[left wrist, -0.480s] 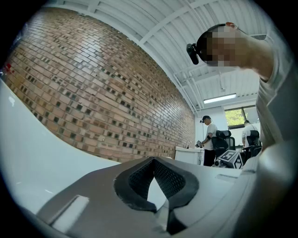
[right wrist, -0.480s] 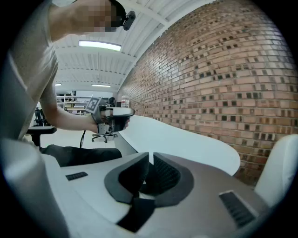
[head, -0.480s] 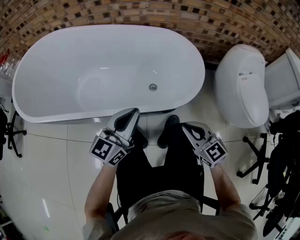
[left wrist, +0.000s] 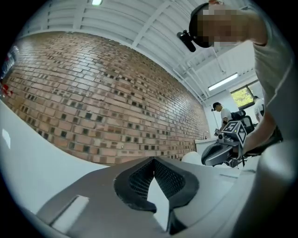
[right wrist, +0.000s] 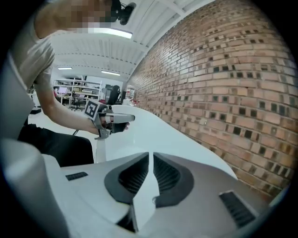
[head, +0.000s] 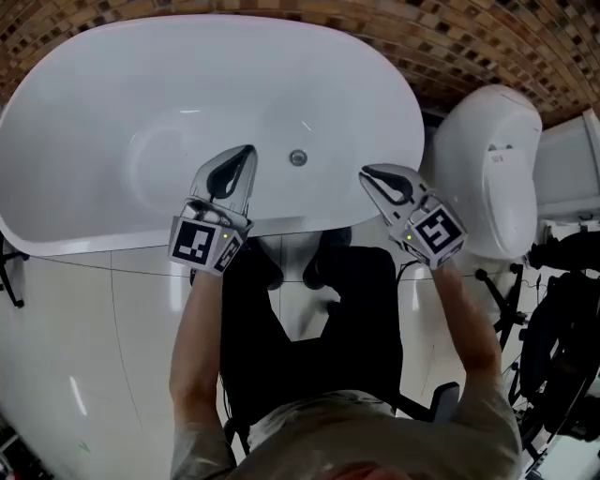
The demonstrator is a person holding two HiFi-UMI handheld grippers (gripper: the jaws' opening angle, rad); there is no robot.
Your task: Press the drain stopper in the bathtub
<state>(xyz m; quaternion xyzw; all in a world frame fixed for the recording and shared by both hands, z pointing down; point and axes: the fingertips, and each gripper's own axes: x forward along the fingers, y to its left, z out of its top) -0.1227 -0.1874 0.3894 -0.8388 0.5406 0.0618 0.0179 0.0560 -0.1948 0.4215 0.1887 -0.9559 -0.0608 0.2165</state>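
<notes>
The white oval bathtub [head: 84, 112] fills the upper head view. Its small round metal drain stopper [head: 298, 157] sits in the tub floor near the near wall. My left gripper [head: 248, 150] is shut and empty, its tip over the tub basin just left of the stopper. My right gripper [head: 365, 172] is also shut and empty, over the tub's near rim to the right of the stopper. Neither touches the stopper. In the left gripper view my left gripper [left wrist: 153, 160] points at the brick wall. The right gripper view shows my right gripper [right wrist: 151, 155] above the tub rim.
A white toilet [head: 487, 169] stands right of the tub. A brown brick wall [head: 375, 28] runs behind both. Black chair bases and gear [head: 558, 309] crowd the right edge. The person's legs and shoes [head: 319, 272] stand on the glossy floor tiles [head: 94, 319] by the tub.
Both grippers have moved forward from above the floor tiles to over the tub's near rim and basin. The head has leaned closer over the tub.
</notes>
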